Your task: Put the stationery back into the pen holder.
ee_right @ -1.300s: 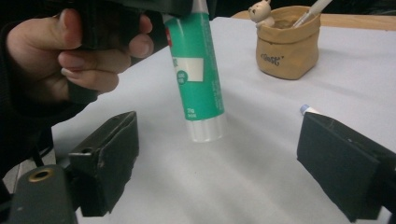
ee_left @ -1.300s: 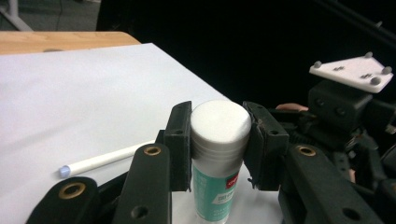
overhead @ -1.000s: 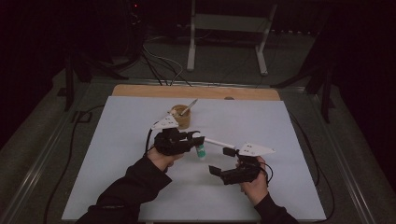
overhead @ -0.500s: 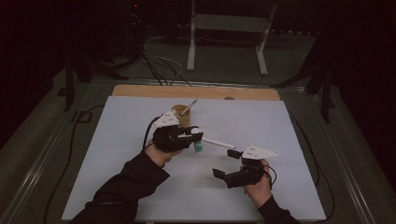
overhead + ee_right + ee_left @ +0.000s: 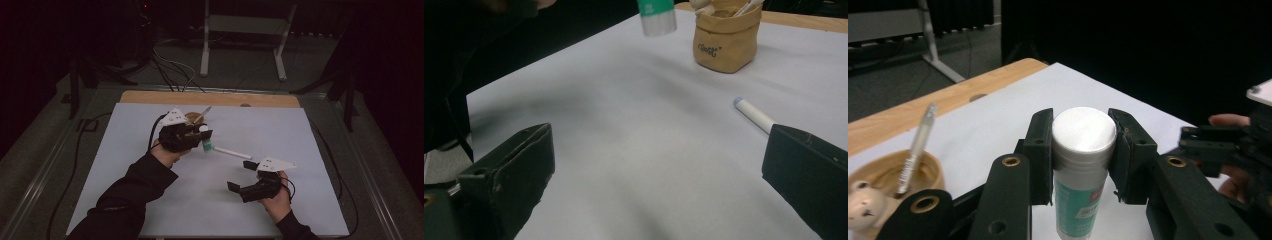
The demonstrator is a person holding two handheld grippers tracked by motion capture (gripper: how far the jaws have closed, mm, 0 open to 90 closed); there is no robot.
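Left gripper view puts the glue stick point(image 5: 1082, 165) upright between the left gripper point(image 5: 1082, 150)'s fingers point(image 5: 1040, 155), which clamp it on opposite sides just under its white cap, so it hangs clear above the worktop point(image 5: 998, 125) near the pouch point(image 5: 895, 175) with a pen point(image 5: 918, 145) in it. It looks like a light, rigid plastic tube, smooth and round, so I judge it may twist or slide if gripped loosely; the body below the cap seems the safer hold, since a cap could pull off. High view shows the right gripper point(image 5: 239, 176) low over the worktop, its fingers well apart and holding nothing, with a white marker point(image 5: 231, 152) lying between the two hands.
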